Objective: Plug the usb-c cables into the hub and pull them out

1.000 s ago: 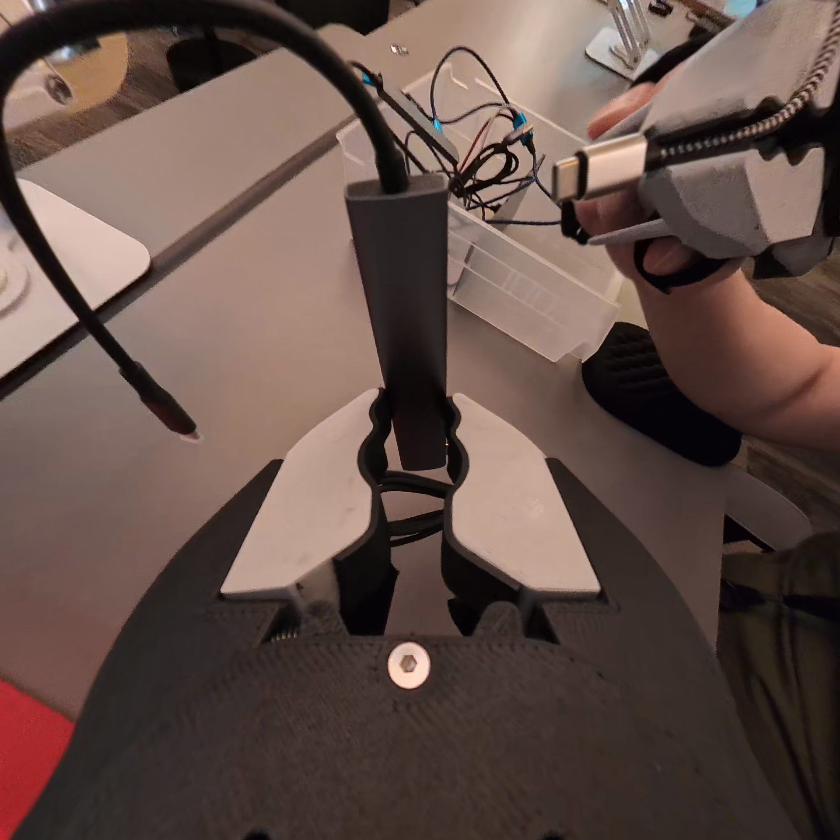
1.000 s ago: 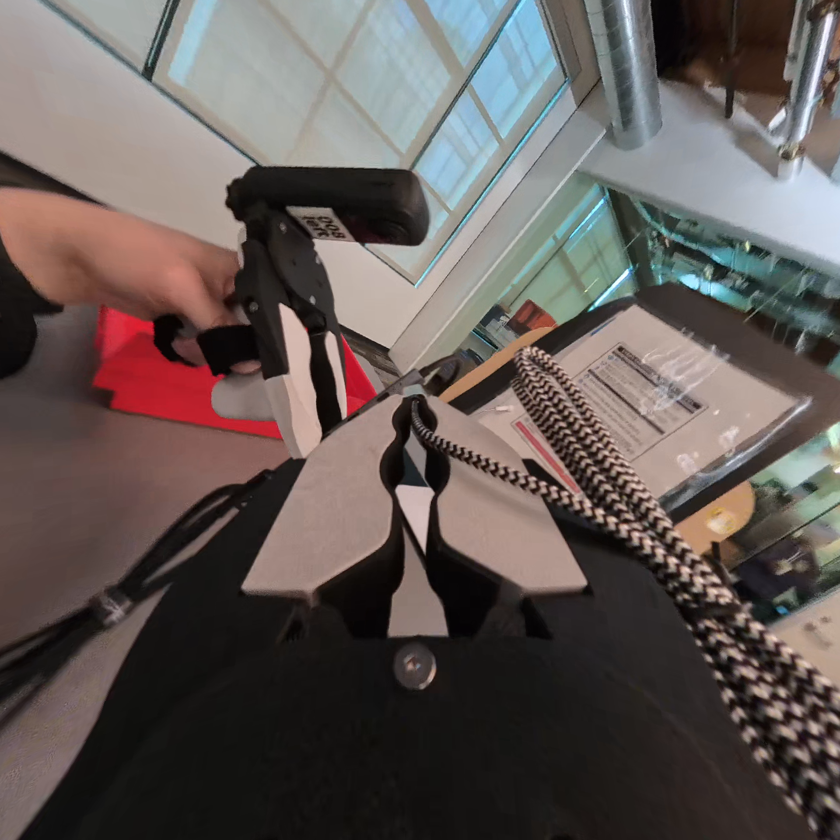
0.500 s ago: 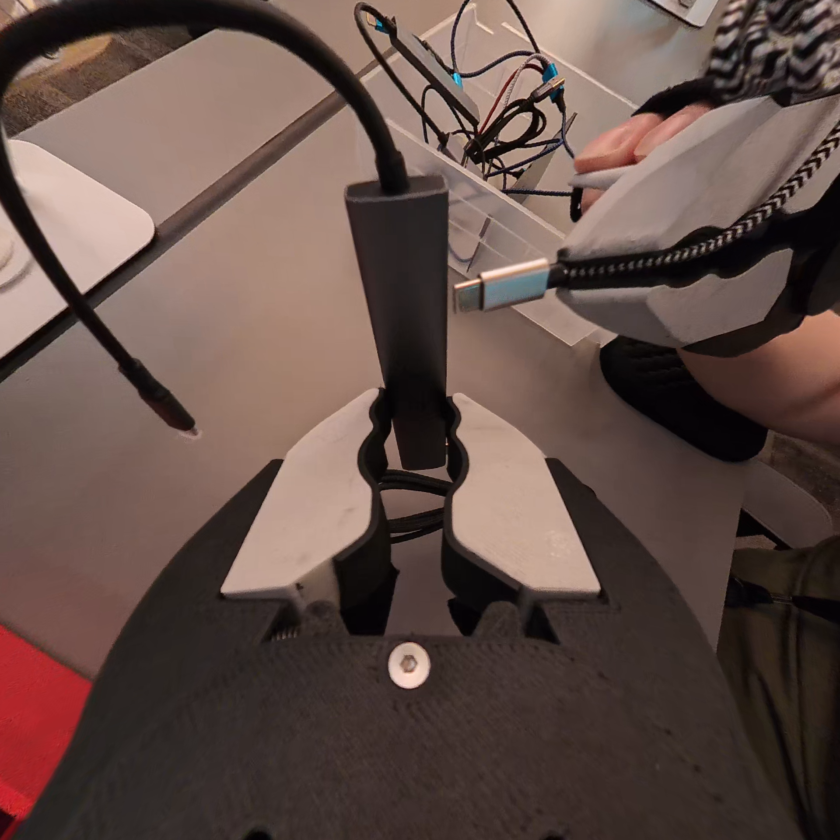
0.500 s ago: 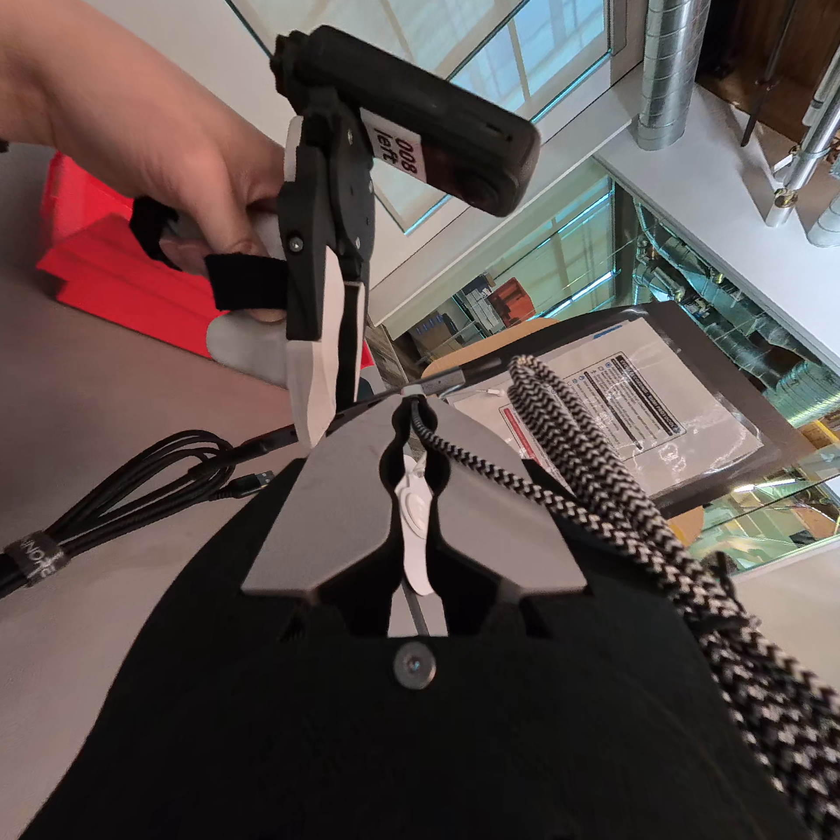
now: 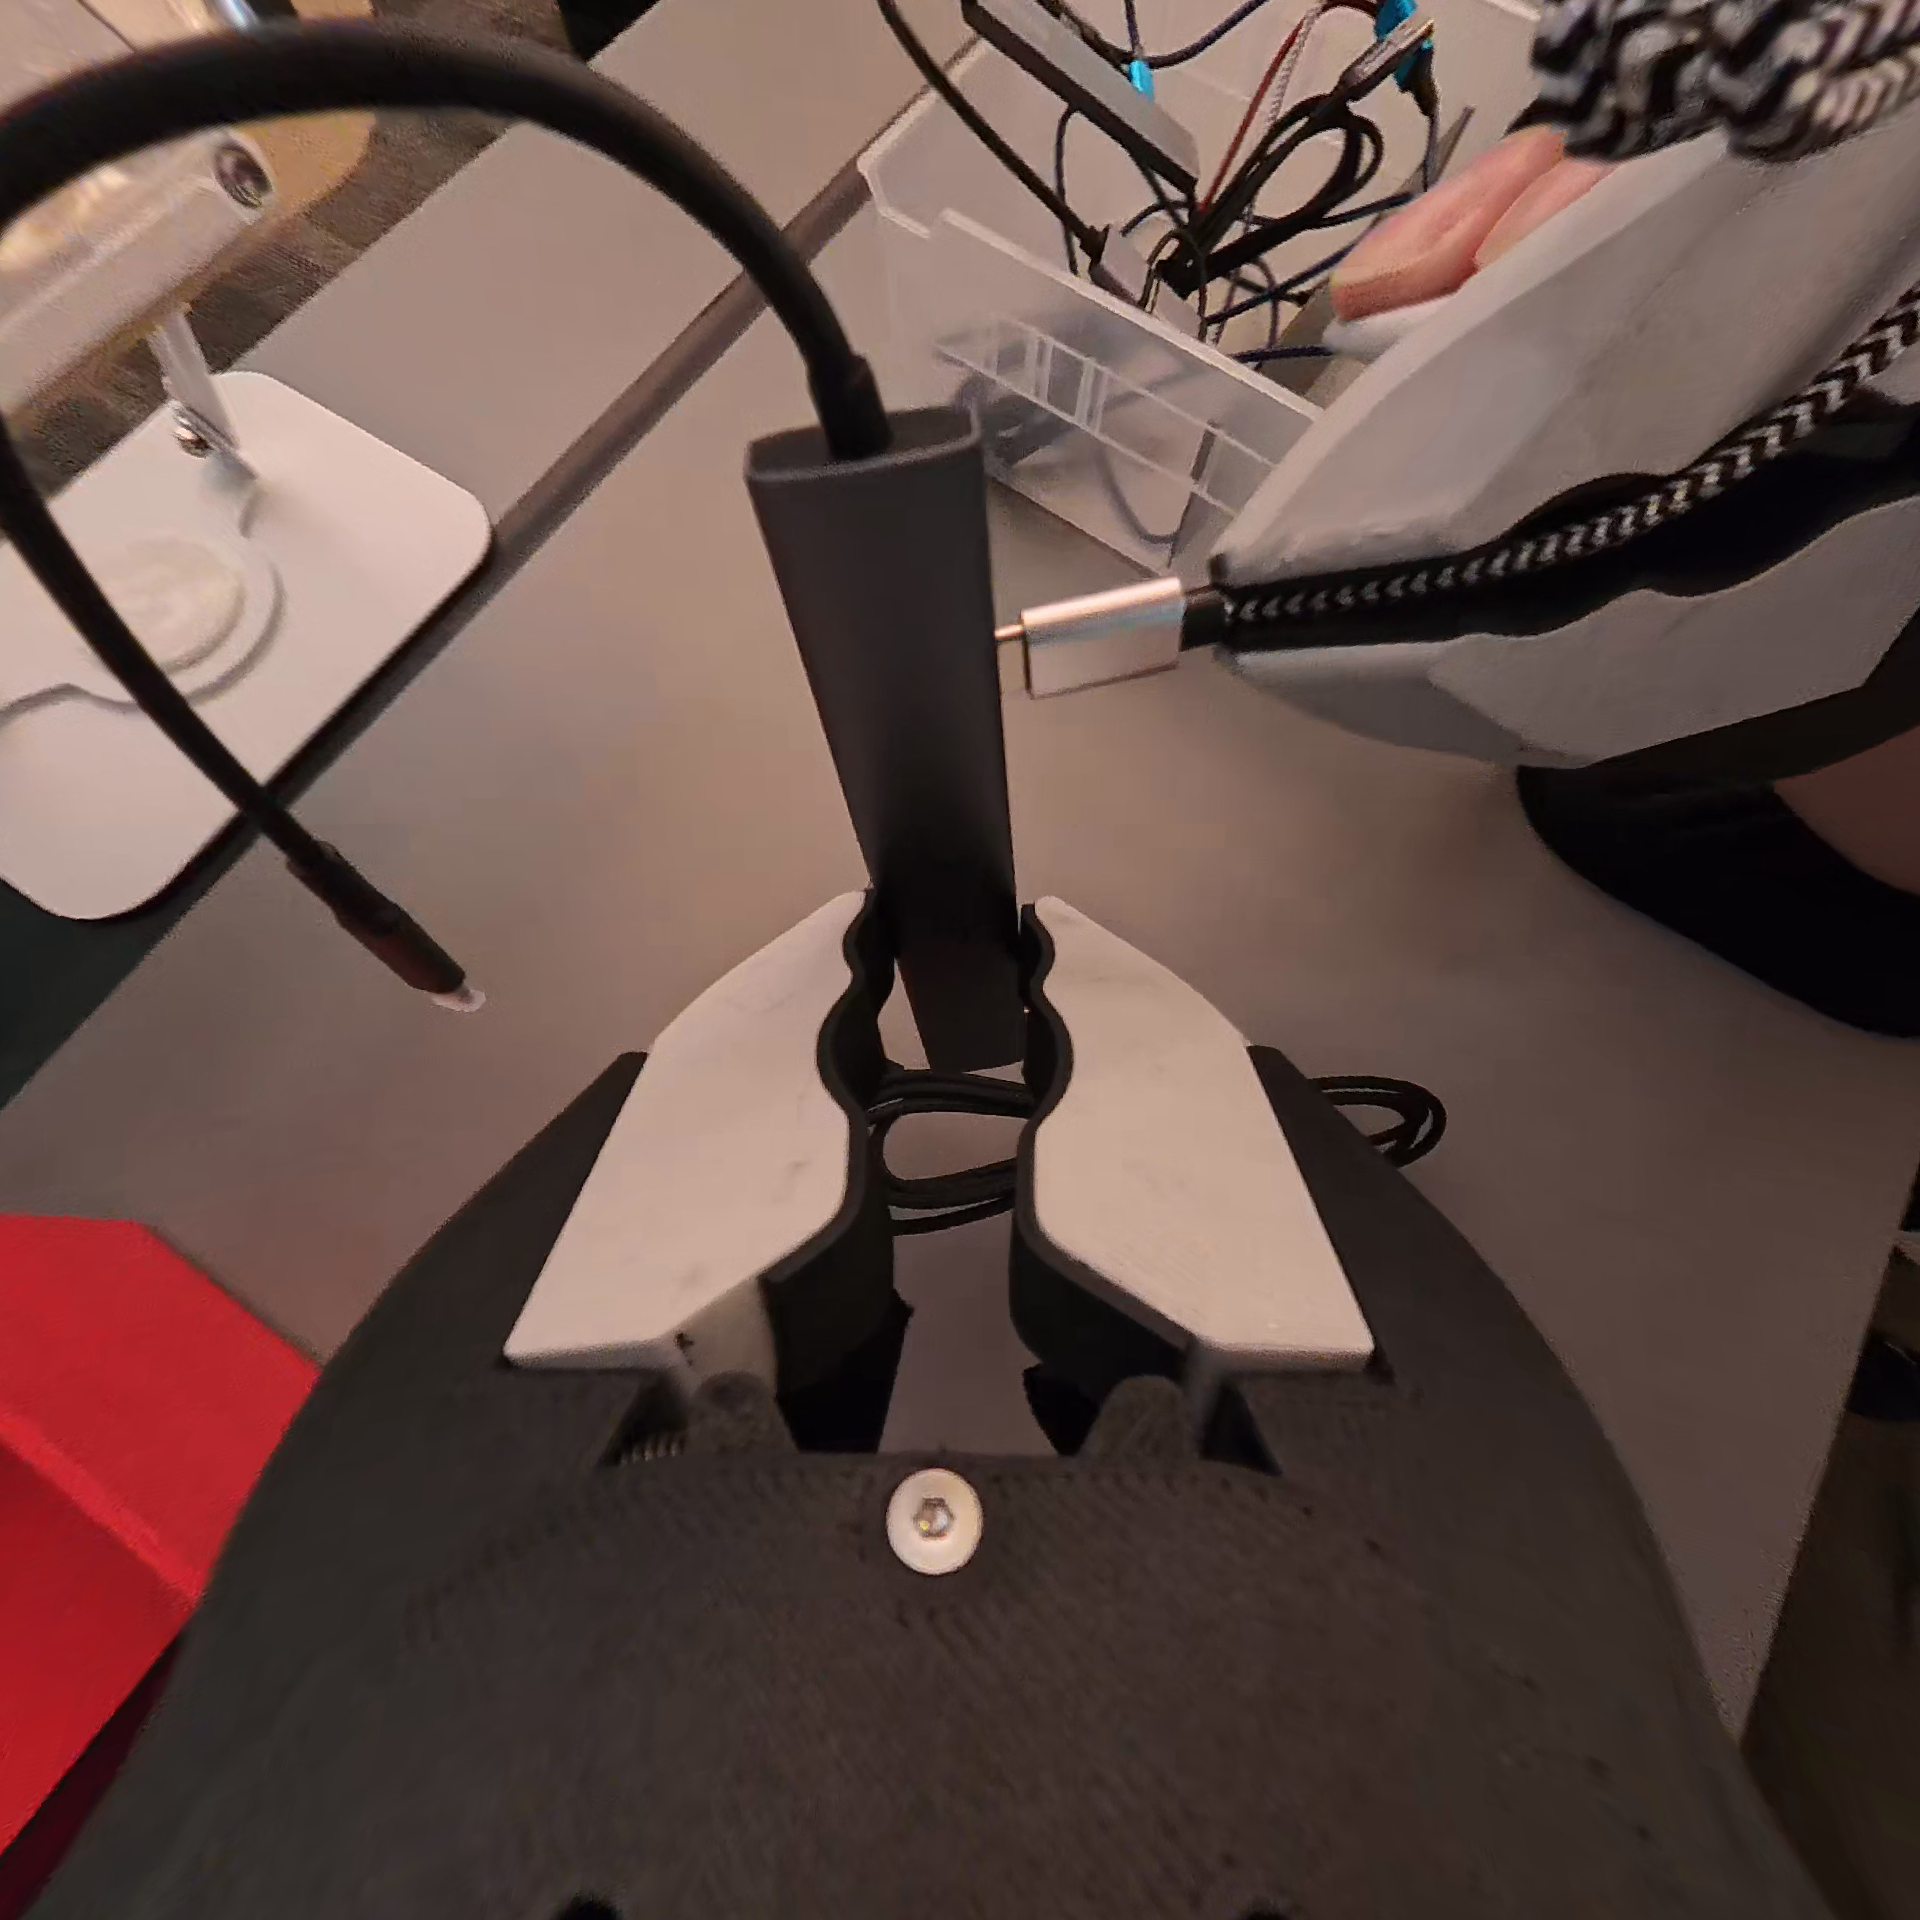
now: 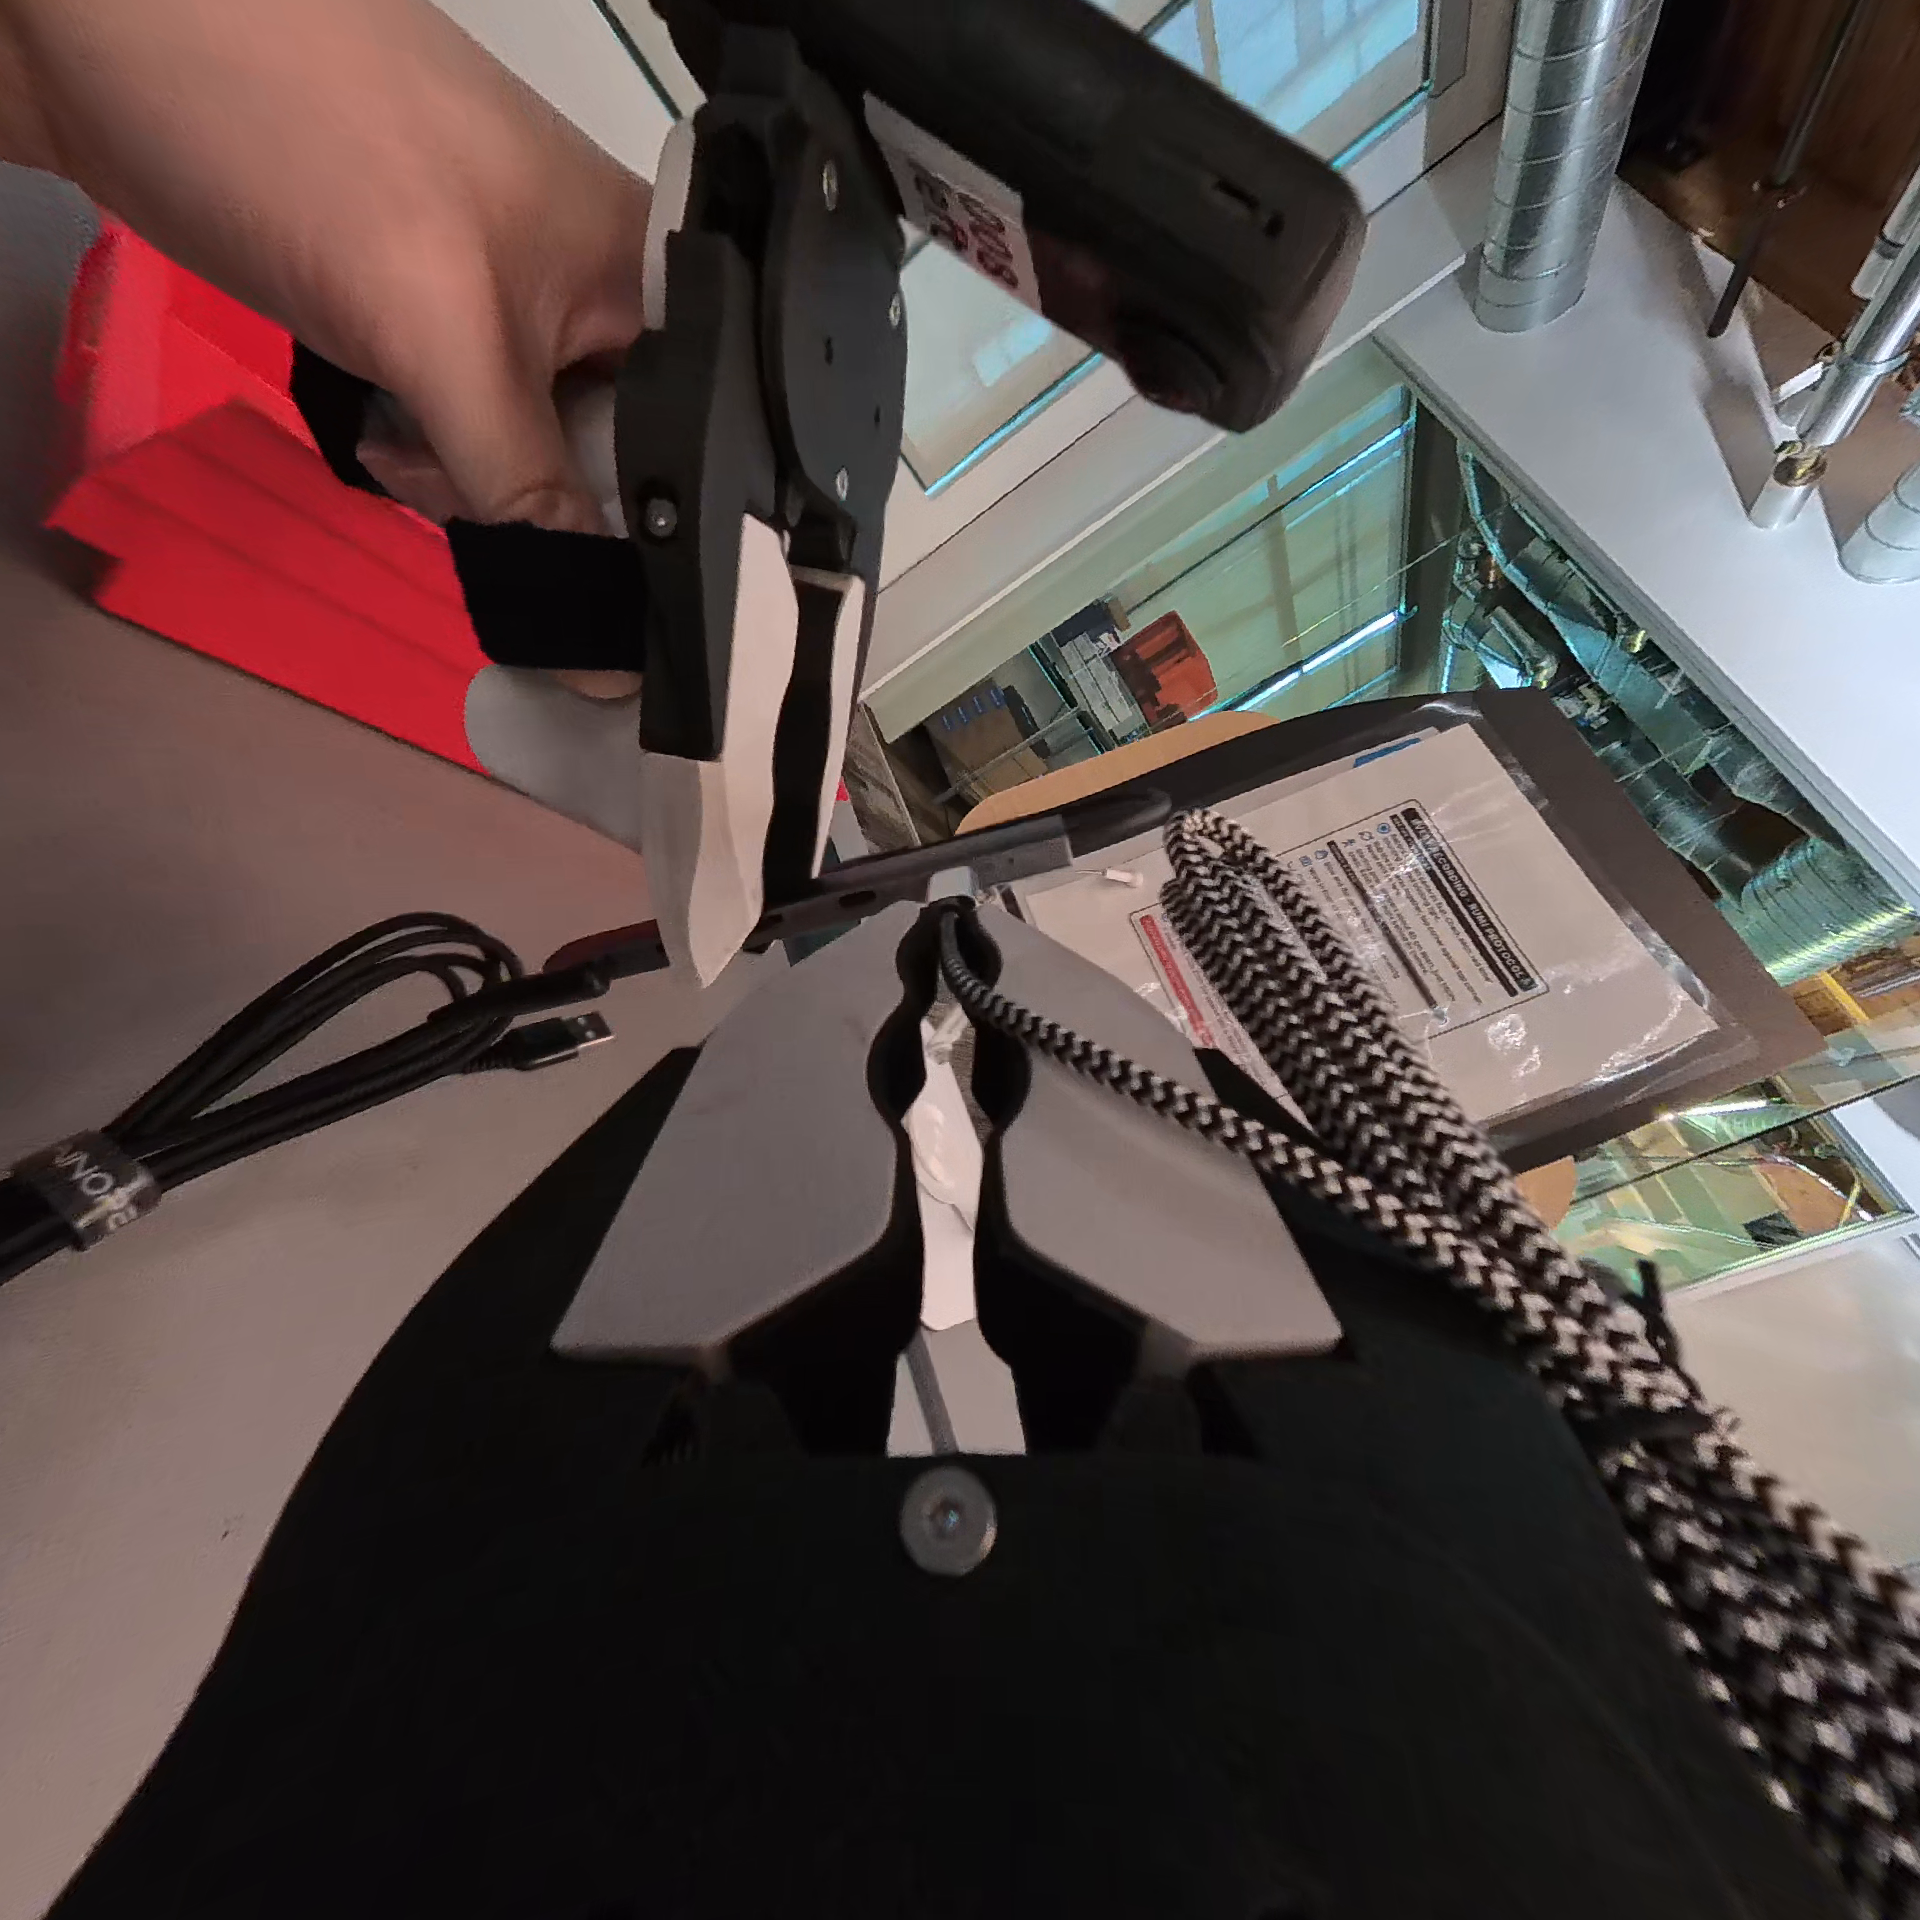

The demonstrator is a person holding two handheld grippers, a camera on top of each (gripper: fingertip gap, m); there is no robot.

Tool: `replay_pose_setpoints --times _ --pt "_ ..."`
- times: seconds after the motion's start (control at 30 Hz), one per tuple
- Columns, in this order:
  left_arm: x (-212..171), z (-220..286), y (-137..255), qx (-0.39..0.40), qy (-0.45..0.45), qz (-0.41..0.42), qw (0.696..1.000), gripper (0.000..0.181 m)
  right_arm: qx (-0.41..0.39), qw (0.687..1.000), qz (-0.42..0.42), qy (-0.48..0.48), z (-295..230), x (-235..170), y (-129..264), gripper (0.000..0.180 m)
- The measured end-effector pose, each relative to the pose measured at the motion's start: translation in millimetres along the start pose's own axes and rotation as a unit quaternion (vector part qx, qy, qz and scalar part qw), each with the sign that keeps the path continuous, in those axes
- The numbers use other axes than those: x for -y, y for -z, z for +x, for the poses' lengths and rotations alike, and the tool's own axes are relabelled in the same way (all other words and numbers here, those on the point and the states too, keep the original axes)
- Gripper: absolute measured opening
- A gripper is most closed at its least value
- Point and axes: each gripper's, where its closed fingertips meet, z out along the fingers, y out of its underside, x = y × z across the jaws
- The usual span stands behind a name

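Observation:
My left gripper (image 5: pixel 951 925) is shut on the lower end of a dark grey hub (image 5: pixel 883 665) and holds it upright above the table. The hub's own black cable (image 5: pixel 156 665) arcs from its top to the left and ends in a loose plug. My right gripper (image 6: pixel 940 914) is shut on a black-and-white braided cable (image 6: pixel 1143 1070). Its silver USB-C plug (image 5: pixel 1101 634) points left, with the tip at the hub's right edge. In the right wrist view the hub (image 6: pixel 904 873) shows edge-on just past my fingertips, held by the left gripper (image 6: pixel 758 810).
A clear plastic bin (image 5: pixel 1091 395) of tangled cables stands behind the hub. A white stand base (image 5: pixel 260 623) is at the left, a red box (image 5: pixel 104 1403) at the near left. A bundled black cable (image 6: pixel 312 1039) lies on the grey table (image 5: pixel 623 779). The grippers' ends are close to 7 cm from one another.
The right gripper has lowered the silver plug and brought it in toward the hub's right side. The left gripper still holds the hub upright, with the view shifted slightly.

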Motion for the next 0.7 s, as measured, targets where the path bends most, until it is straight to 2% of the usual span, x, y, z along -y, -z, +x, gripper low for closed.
replay_pose_setpoints --times 0.5,0.7 --pt "-1.2 -3.0 3.2 0.07 -0.057 -0.035 0.995 0.025 0.01 0.999 0.005 -0.053 1.3 -6.5 -0.3 0.004" --pt "-0.5 -2.4 -0.3 0.074 -0.053 -0.035 0.995 0.026 0.01 0.998 0.004 -0.068 1.0 -8.2 -1.3 0.004"
